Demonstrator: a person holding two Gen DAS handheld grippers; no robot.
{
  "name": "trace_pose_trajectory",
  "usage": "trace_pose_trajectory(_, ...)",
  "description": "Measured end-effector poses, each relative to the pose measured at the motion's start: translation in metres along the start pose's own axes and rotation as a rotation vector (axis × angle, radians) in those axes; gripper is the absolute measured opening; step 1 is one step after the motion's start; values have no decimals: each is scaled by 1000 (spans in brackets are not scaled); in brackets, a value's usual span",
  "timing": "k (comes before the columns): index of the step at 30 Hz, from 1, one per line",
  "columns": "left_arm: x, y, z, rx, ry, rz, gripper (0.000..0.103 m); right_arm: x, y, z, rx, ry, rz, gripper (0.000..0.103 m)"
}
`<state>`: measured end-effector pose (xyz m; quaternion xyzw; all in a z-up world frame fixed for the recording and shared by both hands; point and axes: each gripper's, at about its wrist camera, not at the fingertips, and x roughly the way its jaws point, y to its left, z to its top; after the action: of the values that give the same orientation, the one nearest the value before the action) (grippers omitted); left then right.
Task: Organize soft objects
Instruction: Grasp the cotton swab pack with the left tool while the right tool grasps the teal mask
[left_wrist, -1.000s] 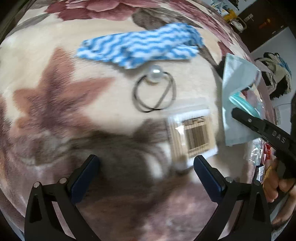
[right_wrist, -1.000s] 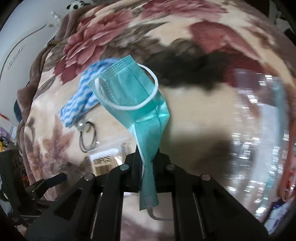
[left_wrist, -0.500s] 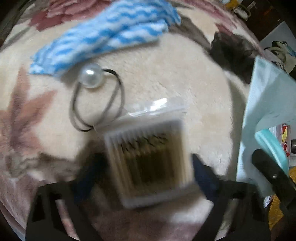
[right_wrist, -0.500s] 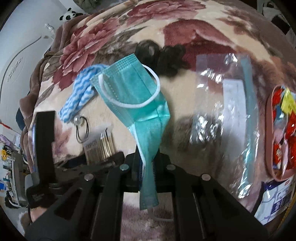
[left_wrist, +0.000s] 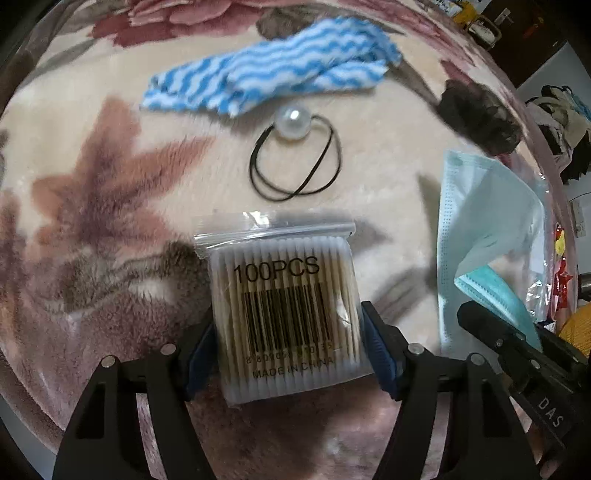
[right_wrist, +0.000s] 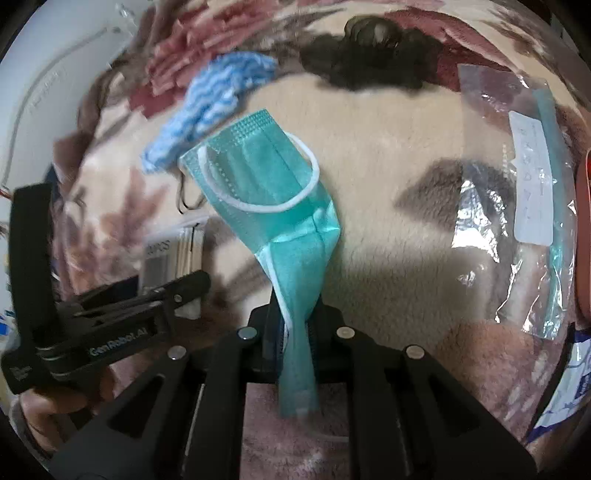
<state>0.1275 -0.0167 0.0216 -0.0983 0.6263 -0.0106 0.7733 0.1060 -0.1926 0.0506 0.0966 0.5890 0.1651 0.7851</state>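
Left gripper (left_wrist: 288, 350) is pinching the cotton swab packet (left_wrist: 284, 314) across its sides, blue pads pressing the plastic. Right gripper (right_wrist: 295, 332) is clamping tight on the teal face mask (right_wrist: 273, 195), which is dangling forward from the tips.

Likely step: carrying both toward the clear zip bag (right_wrist: 517, 206) lying right of the right tongs on the floral blanket (right_wrist: 388, 177). Best to keep the squeeze on the packet light, since the slick plastic may slip, and to feed the mask in loop-first.

Beyond the left tongs, the pearl hair tie (left_wrist: 295, 162) and striped blue cloth (left_wrist: 273, 77) are waiting. Only the left view is showing the barcode label and the whole hair tie; only the right view is showing the bag properly and a hand (right_wrist: 48, 410) on the left gripper.
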Motion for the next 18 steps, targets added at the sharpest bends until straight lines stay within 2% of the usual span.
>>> trace_pose_trajectory(2, 2, 1, 0, 4, 4, -4, 75, 5, 3, 1, -7, 23, -41, 18)
trace_pose_trajectory(5, 8, 0, 1, 8, 10, -4, 77, 10, 4, 4, 1, 26, -52, 49)
trace_pose_trajectory(10, 7, 0, -3, 11, 1, 0, 73, 17, 8, 6, -3, 25, -62, 51)
trace_pose_trajectory(11, 7, -4, -6, 14, -5, 2, 72, 18, 9, 5, -3, 28, -61, 49)
trace_pose_trajectory(14, -4, -7, -11, 19, -21, 2, 71, 15, 13, 2, -28, 16, -73, 12)
trace_pose_trajectory(16, -12, -7, -16, 17, -32, 1, 71, 13, 19, 0, -58, 5, -104, 12)
trace_pose_trajectory(18, -21, -5, -20, 14, -46, 1, 71, 5, 22, -2, -57, -22, -93, 12)
